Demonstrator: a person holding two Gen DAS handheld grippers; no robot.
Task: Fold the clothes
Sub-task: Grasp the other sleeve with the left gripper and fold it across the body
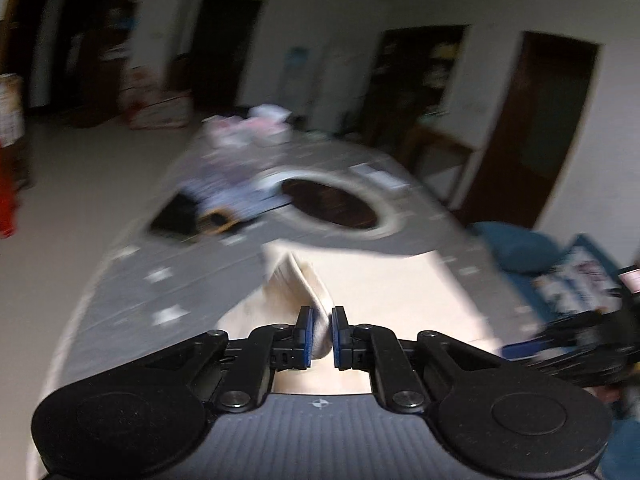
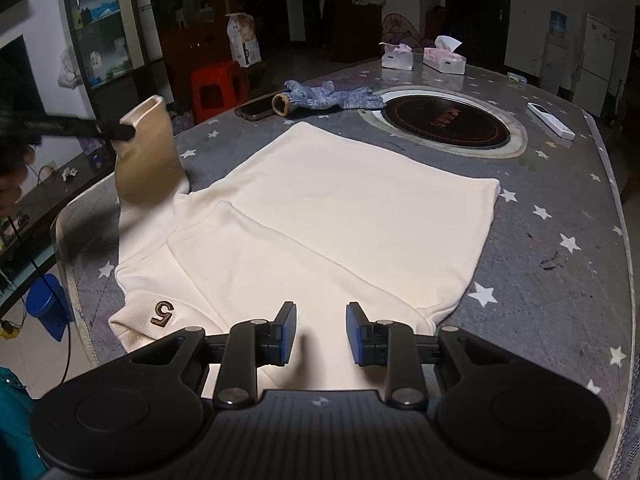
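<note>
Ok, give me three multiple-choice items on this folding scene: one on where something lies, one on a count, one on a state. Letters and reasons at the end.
1. Where do the grey knit gloves lie?
A. on the cream shirt
B. on the table beyond the shirt, left of the round black hob
C. on the red stool

2. How many tissue boxes stand at the far end of the table?
A. one
B. two
C. four

3. What is the state of the shirt's sleeve?
A. lifted off the table, pinched in the left gripper
B. flat on the table
C. tucked under the shirt

Key: 1 B, the gloves rest on the star-patterned table next to the hob, clear of the cream shirt. 2 B, two tissue boxes stand side by side. 3 A, the left gripper is shut on the raised cuff.
</note>
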